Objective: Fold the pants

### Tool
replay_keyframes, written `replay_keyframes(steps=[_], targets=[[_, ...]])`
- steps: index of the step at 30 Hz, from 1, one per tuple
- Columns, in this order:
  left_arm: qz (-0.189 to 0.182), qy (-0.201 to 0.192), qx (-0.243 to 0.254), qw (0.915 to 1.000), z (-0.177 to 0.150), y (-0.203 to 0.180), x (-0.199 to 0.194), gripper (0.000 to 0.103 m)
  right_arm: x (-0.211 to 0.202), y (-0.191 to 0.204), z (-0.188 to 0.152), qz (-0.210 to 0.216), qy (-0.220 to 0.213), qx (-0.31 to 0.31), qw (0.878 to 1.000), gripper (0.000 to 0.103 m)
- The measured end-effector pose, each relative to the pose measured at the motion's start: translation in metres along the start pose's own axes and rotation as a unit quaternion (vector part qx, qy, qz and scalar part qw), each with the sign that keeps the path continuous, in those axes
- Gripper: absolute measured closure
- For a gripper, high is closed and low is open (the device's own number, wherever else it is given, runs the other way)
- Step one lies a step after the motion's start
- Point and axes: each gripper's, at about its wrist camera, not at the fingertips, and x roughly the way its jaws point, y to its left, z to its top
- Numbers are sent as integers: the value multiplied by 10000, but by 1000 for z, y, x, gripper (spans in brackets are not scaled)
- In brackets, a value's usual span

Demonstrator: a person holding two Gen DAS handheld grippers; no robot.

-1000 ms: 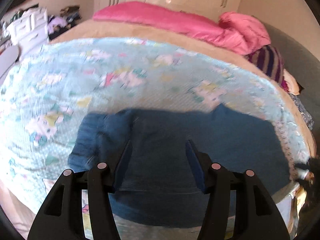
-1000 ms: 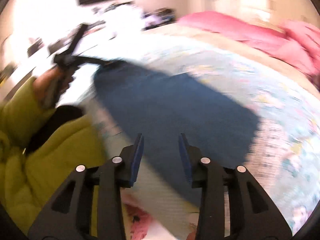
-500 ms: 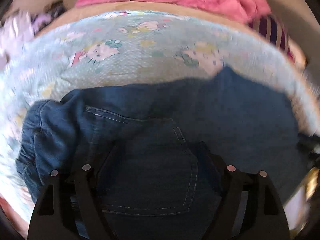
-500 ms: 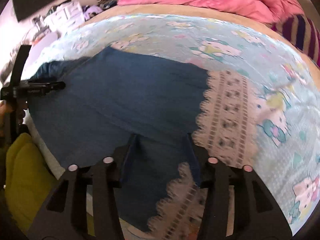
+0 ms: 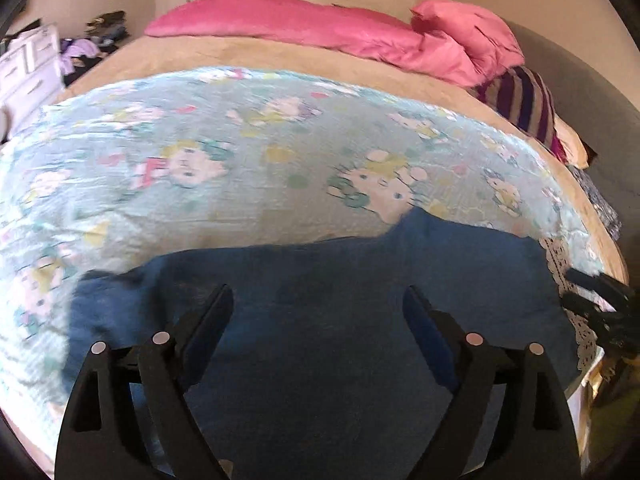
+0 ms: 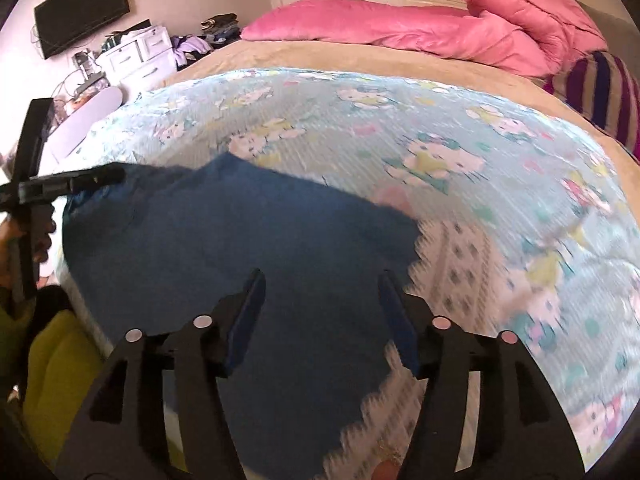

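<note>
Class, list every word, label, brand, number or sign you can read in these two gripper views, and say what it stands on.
None can be read.
Blanket: cartoon cat prints only; any lettering is blurred.
Jeans: no label or tag shows.
TV: screen dark, no brand legible.
Drawers and the clutter on them: too small to read.
Left gripper and right gripper: no markings show.

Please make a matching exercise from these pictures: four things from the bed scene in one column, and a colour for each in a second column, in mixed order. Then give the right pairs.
Things:
1. pants
2. duvet
3. patterned blanket
4. cushion at the bed's edge

Colours:
A. pale blue-green with cartoon cats
B. dark blue denim
C. purple and tan stripes
D. bright pink

Pairs: 1-B, 2-D, 3-A, 4-C
</note>
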Motion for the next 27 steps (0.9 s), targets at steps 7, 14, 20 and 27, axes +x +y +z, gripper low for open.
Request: replay_keyframes(steps=[7, 14, 20, 27], targets=[[510, 304, 75, 9982, -3, 7, 41, 17, 35, -31, 3, -464, 405, 581, 9964, 45], [464, 37, 216, 9987, -9, 13, 42, 17, 36, -37, -1, -463, 330, 695, 9960, 47], [241, -272, 187, 9992, -11, 9, 20, 9, 4, -32, -3, -601, 87, 453, 9971, 29], [-261, -442, 337, 9981, -23, -26, -15, 9, -58, -13, -29, -788, -234, 131, 9965, 25]])
